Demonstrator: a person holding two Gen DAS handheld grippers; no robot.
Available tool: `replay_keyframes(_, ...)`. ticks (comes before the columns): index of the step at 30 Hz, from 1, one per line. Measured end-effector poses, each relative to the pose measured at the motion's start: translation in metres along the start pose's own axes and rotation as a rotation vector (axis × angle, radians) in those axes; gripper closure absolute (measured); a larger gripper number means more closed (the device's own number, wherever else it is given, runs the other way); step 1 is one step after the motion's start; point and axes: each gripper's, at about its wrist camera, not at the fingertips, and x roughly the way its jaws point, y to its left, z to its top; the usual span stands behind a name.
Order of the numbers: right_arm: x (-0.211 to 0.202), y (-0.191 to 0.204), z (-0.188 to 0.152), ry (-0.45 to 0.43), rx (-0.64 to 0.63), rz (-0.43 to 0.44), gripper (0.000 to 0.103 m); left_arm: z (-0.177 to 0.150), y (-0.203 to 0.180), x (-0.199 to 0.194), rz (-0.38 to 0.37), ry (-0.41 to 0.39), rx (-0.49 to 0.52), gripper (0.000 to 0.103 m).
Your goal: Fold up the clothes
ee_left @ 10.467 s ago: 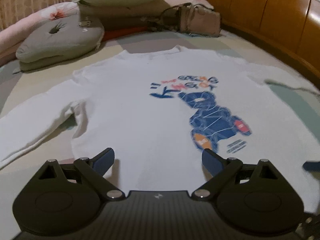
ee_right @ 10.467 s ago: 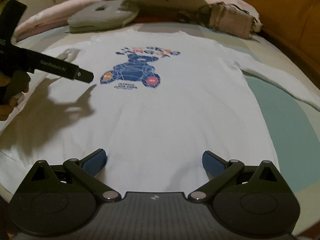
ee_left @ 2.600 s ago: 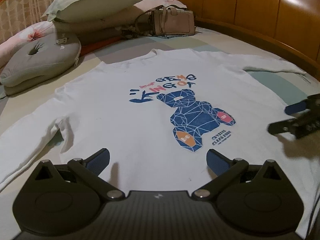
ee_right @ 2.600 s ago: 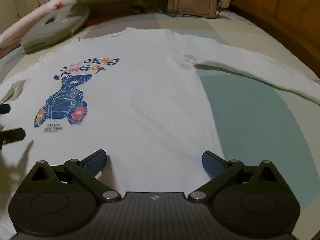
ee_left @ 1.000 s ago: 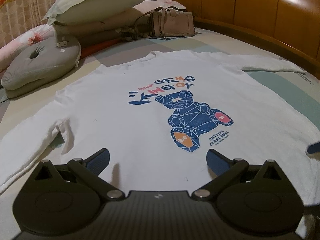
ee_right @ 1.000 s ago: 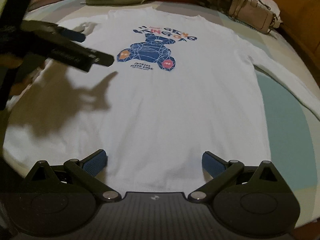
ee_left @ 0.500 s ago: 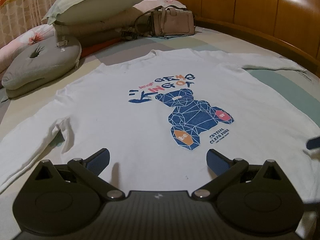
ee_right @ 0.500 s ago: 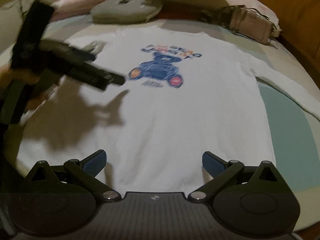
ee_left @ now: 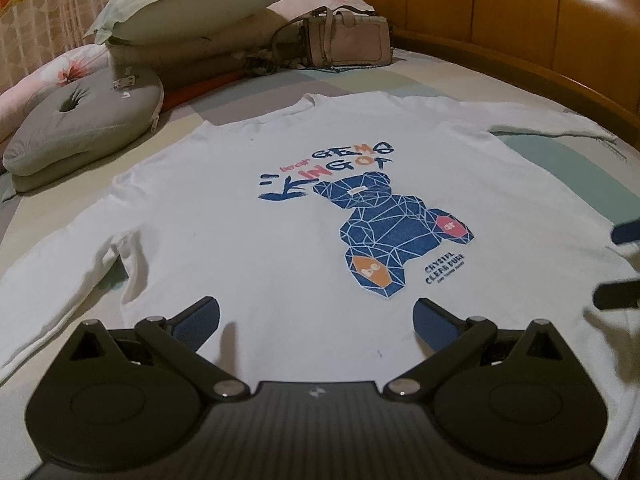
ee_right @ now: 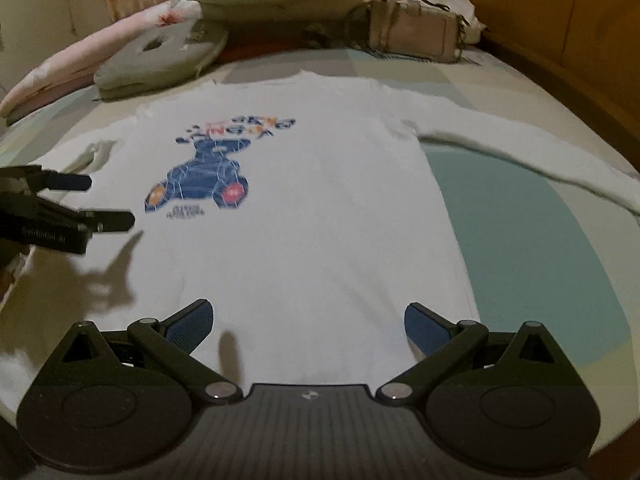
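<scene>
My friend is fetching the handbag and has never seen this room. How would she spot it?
Look to the head of the bed, beside the stacked pillows. The beige leather handbag stands upright against them; it is the only boxy, strapped item among soft cushions.

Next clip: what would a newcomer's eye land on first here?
The white long-sleeved shirt spread flat, front up, across the bed, with its blue geometric bear print on the chest. Both grippers hang open at its hem: the left gripper near the middle, the right gripper toward the right edge. Behind the collar sit a grey cushion and a beige handbag.
</scene>
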Motion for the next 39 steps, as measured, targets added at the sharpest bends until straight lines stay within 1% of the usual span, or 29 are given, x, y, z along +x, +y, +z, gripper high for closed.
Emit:
replay_keyframes(2, 0.007, -0.002, 0.005, -0.001, 0.000, 0.016, 0.000, 0.000, 0.000, 0.000, 0.001, 0.002, 0.002, 0.001)
replay_keyframes(4, 0.017, -0.007, 0.008, 0.021, 0.017, 0.020, 0.000, 0.000, 0.000, 0.000, 0.000, 0.002, 0.000, 0.001)
replay_keyframes(5, 0.021, -0.010, 0.009, 0.030, 0.025, 0.000, 0.000, 0.000, 0.001, 0.000, -0.001, 0.002, -0.002, 0.001)
replay_keyframes(7, 0.029, -0.017, 0.009, 0.039, 0.038, -0.073, 0.000, 0.000, 0.002, 0.000, 0.000, 0.000, -0.005, 0.001)
replay_keyframes(9, 0.028, -0.021, 0.009, 0.033, 0.066, -0.131, 0.000, 0.001, 0.003, -0.001, -0.001, -0.003, -0.012, 0.001)
replay_keyframes(13, 0.010, -0.010, 0.007, 0.019, 0.040, -0.101, 0.000, 0.002, 0.005, -0.001, -0.003, -0.005, -0.021, 0.001)
replay_keyframes(15, 0.000, 0.002, 0.005, 0.016, -0.010, -0.088, 0.000, 0.002, 0.004, -0.001, -0.001, -0.007, -0.017, 0.001)
replay_keyframes(19, -0.020, 0.031, 0.000, 0.024, -0.077, 0.010, 0.000, 0.002, 0.003, -0.003, -0.001, -0.012, -0.013, 0.001)
replay_keyframes(22, -0.028, 0.058, -0.005, 0.037, -0.121, 0.129, 0.000, 0.002, 0.004, -0.006, -0.002, -0.017, -0.016, 0.001)
replay_keyframes(25, -0.024, 0.085, -0.011, 0.072, -0.155, 0.228, 0.000, 0.002, 0.006, -0.008, -0.003, -0.020, -0.022, 0.001)
replay_keyframes(28, -0.015, 0.108, -0.020, 0.116, -0.184, 0.292, 0.000, 0.003, 0.008, -0.009, -0.002, -0.021, -0.027, 0.001)
replay_keyframes(31, -0.006, 0.125, -0.031, 0.153, -0.205, 0.318, 0.000, 0.002, 0.011, -0.010, -0.004, -0.023, -0.035, 0.001)
replay_keyframes(33, -0.006, 0.133, -0.035, 0.152, -0.216, 0.325, 0.000, 0.003, 0.012, -0.010, -0.006, -0.023, -0.038, 0.001)
replay_keyframes(35, -0.009, 0.137, -0.036, 0.160, -0.220, 0.370, 0.000, 0.003, 0.011, -0.010, -0.009, -0.024, -0.039, 0.001)
replay_keyframes(36, -0.011, 0.136, -0.035, 0.158, -0.216, 0.377, 0.000, 0.003, 0.011, -0.009, -0.008, -0.023, -0.038, 0.001)
replay_keyframes(39, -0.017, 0.128, -0.033, 0.135, -0.190, 0.351, 0.000, 0.003, 0.009, -0.007, -0.005, -0.017, -0.032, 0.001)
